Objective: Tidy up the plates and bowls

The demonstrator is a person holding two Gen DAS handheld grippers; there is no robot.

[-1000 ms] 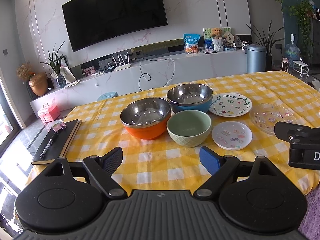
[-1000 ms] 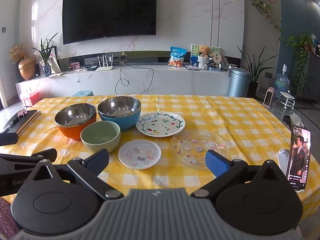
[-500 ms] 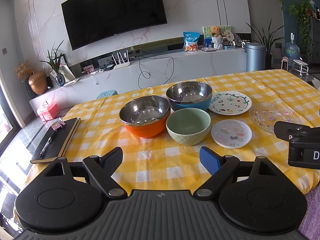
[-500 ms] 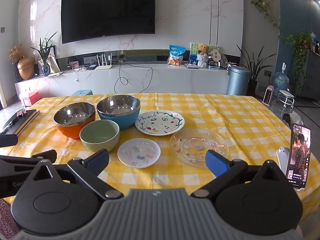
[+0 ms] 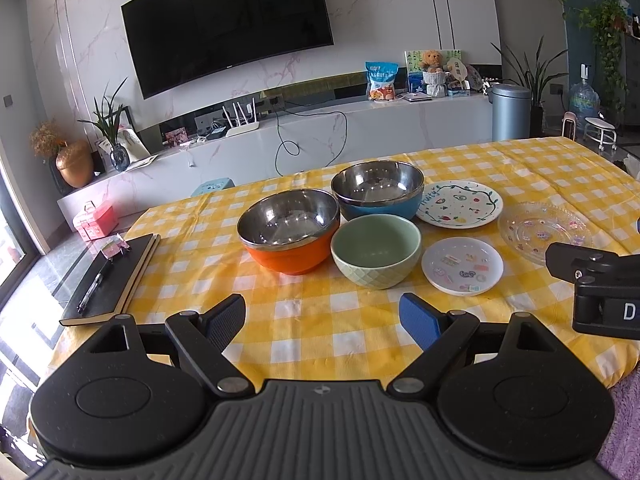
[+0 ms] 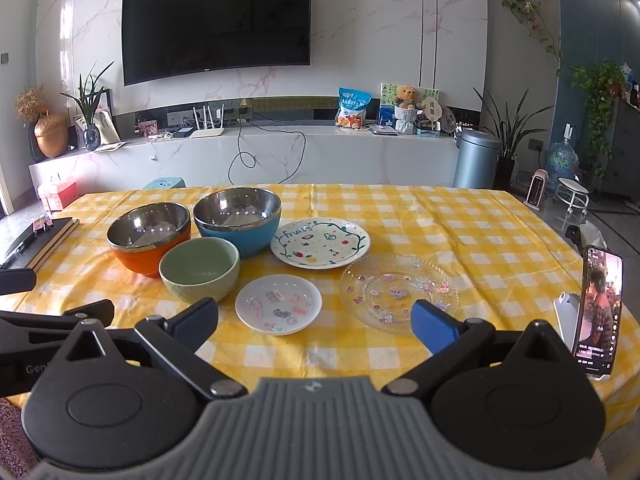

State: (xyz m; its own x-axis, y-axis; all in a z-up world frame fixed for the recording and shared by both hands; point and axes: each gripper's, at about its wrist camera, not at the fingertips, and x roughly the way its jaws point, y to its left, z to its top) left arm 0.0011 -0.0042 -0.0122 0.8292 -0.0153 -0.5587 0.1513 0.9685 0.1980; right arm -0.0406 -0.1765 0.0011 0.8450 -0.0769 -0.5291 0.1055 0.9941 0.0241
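On the yellow checked tablecloth stand an orange steel bowl (image 5: 290,232), a blue steel bowl (image 5: 378,190) and a pale green bowl (image 5: 376,250), close together. Right of them lie a white fruit-pattern plate (image 5: 460,204), a small white sticker plate (image 5: 462,266) and a clear glass plate (image 5: 544,232). My left gripper (image 5: 322,318) is open and empty, near the front edge before the green bowl. My right gripper (image 6: 314,320) is open and empty, just before the small plate (image 6: 278,304) and glass plate (image 6: 398,292). The bowls (image 6: 200,268) sit to its left.
A black notebook with a pen (image 5: 108,280) lies at the table's left edge. A phone on a stand (image 6: 598,312) stands at the right front edge. Beyond the table are a TV wall, a white console and a bin (image 6: 476,160).
Both grippers have drifted slightly; the view is almost the same. Nothing on the table has moved.
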